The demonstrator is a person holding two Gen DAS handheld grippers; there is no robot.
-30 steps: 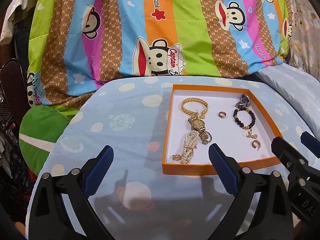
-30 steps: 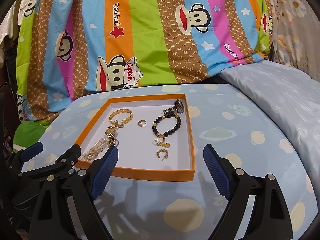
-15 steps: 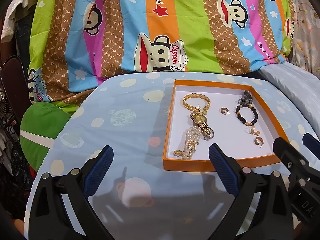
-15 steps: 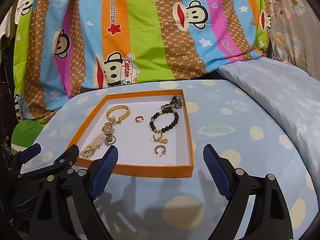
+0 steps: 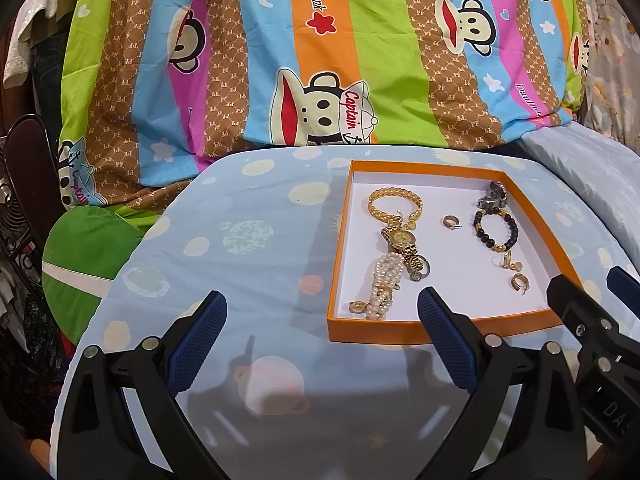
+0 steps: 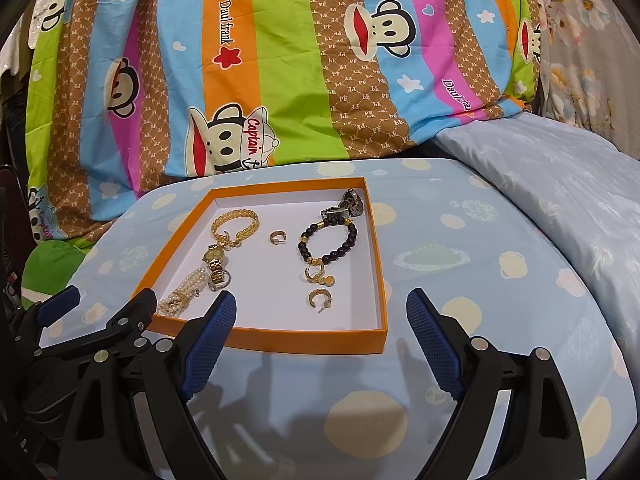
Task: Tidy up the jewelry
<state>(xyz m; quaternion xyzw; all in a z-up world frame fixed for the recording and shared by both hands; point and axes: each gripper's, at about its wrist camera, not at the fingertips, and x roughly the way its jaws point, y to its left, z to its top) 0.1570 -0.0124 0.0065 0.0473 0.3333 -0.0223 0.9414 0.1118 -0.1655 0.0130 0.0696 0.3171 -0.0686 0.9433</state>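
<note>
Where the left wrist camera looks: left gripper spread wide, holding nothing, above the blue tablecloth; orange tray ahead to the right, with gold bracelet, gold watch, pearl bracelet, black bead bracelet and two hoop earrings inside. From the right wrist camera: right gripper likewise gaping and empty, just short of the tray's near wall; left gripper alongside at the lower left; striped monkey-print sheet behind.
</note>
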